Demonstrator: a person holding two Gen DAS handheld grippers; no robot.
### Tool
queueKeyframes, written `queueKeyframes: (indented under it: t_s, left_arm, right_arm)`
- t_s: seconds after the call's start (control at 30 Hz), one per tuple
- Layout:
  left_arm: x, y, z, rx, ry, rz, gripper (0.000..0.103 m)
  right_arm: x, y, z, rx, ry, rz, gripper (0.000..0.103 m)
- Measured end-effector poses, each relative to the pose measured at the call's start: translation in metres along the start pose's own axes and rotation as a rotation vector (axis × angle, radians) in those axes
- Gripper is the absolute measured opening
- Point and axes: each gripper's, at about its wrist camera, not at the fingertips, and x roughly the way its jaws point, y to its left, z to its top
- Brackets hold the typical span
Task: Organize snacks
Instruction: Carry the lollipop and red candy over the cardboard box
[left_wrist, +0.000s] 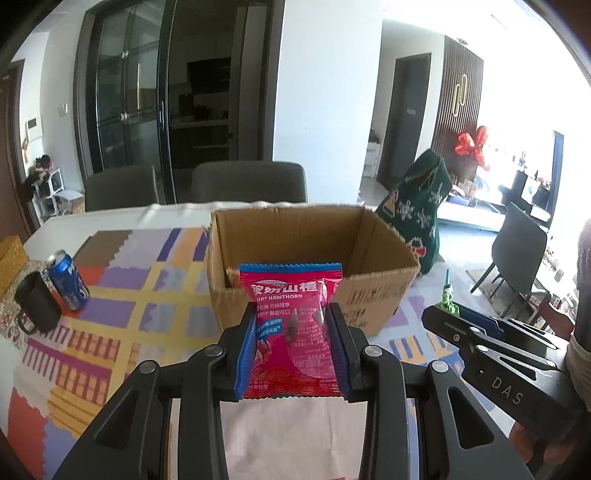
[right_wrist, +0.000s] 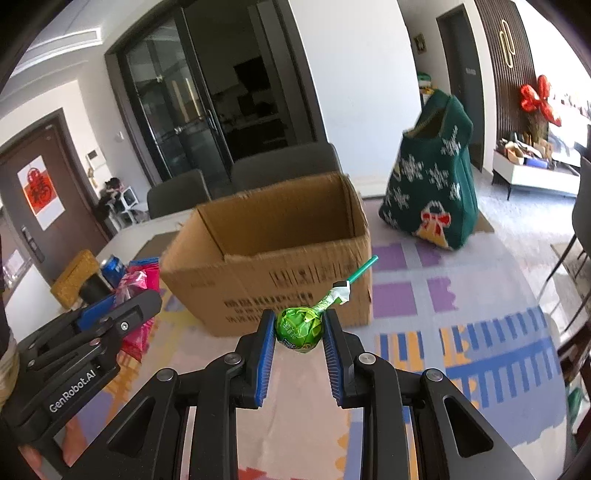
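Left gripper (left_wrist: 291, 325) clamps a light, crinkly snack packet (left_wrist: 291, 317) by its sides. Right gripper (right_wrist: 300, 332) pinches a lollipop (right_wrist: 300, 326) by its hard wrapped head, the firmest hold.

A blue drink can (left_wrist: 68, 279) stands near the worktop's left edge, tilted in the fisheye view; a dark mug (left_wrist: 37, 307) sits just beside it, handle toward the camera; a patchwork cloth (left_wrist: 122, 295) of purple, yellow and orange blocks covers the worktop; two grey chairs (left_wrist: 249, 181) stand behind it; a green knitted bag (right_wrist: 432, 188) with white snowflakes stands upright to the right; red balloons (right_wrist: 539, 98) hang by the slatted wall.
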Motion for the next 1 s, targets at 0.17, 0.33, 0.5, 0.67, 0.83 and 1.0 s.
queueKeyframes:
  t_s: [0.17,0.33,0.5,0.67,0.83,1.0]
  left_arm:
    - [-0.003,0.004,0.015,0.003,-0.029,0.005,0.036]
    - [-0.002,0.008,0.029,0.009,-0.037,0.012,0.036]
    - [0.006,0.013,0.043,0.013,-0.027,0.017,0.036]
    - [0.018,0.018,0.055,0.011,-0.006,0.016,0.036]
    - [0.034,0.022,0.068,0.014,0.028,0.013,0.036]
    - [0.05,0.024,0.077,0.009,0.064,-0.003,0.036]
  right_arm:
    - [-0.006,0.008,0.016,-0.023,-0.038,0.01,0.027]
    - [-0.004,0.015,0.035,-0.06,-0.058,0.009,0.027]
    - [0.004,0.021,0.051,-0.091,-0.058,0.009,0.027]
    - [0.013,0.027,0.066,-0.115,-0.054,0.004,0.027]
    - [0.023,0.032,0.08,-0.142,-0.048,-0.01,0.027]
    - [0.037,0.034,0.092,-0.162,-0.022,-0.023,0.027]
